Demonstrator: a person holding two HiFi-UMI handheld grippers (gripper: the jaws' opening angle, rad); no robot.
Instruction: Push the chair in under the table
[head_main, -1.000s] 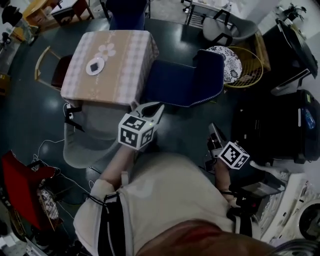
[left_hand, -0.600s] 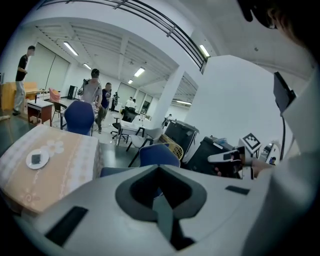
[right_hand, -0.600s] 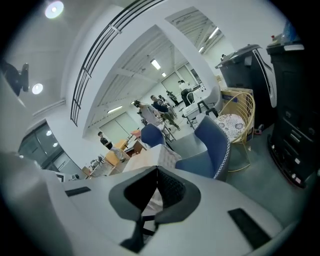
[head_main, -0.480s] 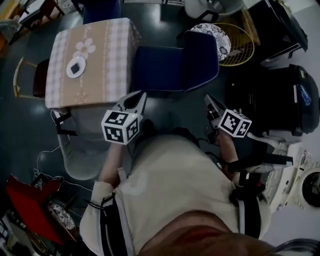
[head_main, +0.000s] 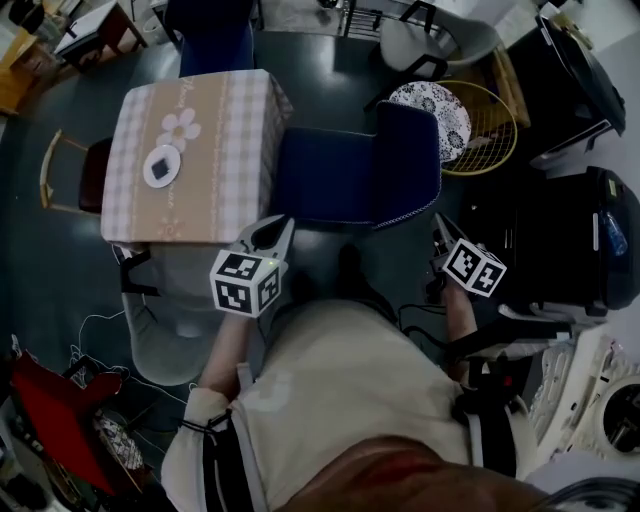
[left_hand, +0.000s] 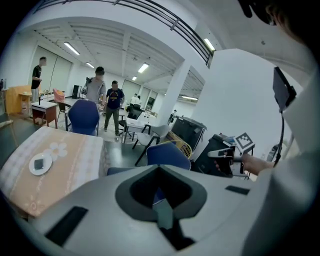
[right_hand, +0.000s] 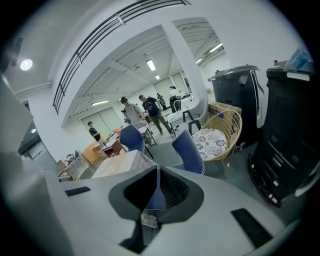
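Observation:
In the head view a blue chair (head_main: 350, 165) stands pulled out from the right side of a table with a checked cloth (head_main: 190, 150); its backrest (head_main: 408, 160) faces away from the table. My left gripper (head_main: 272, 230) is shut and empty, close to the table's near corner and the chair's seat. My right gripper (head_main: 440, 230) is shut and empty, a short way behind the backrest and apart from it. In the left gripper view the left gripper (left_hand: 160, 172) points at the chair (left_hand: 167, 155). The right gripper (right_hand: 157, 175) faces the chair (right_hand: 189, 150) in its own view.
A grey chair (head_main: 175, 310) stands at the table's near side, another blue chair (head_main: 212, 35) at the far side, a wooden one (head_main: 65, 170) on the left. A yellow wicker chair (head_main: 465, 115) sits behind the blue chair. Black bins (head_main: 570, 240) line the right. People (left_hand: 114, 97) stand far off.
The person has stepped along, so table and chair have shifted in the head view. The right gripper has come nearer the chair's backrest. Both grippers stay shut.

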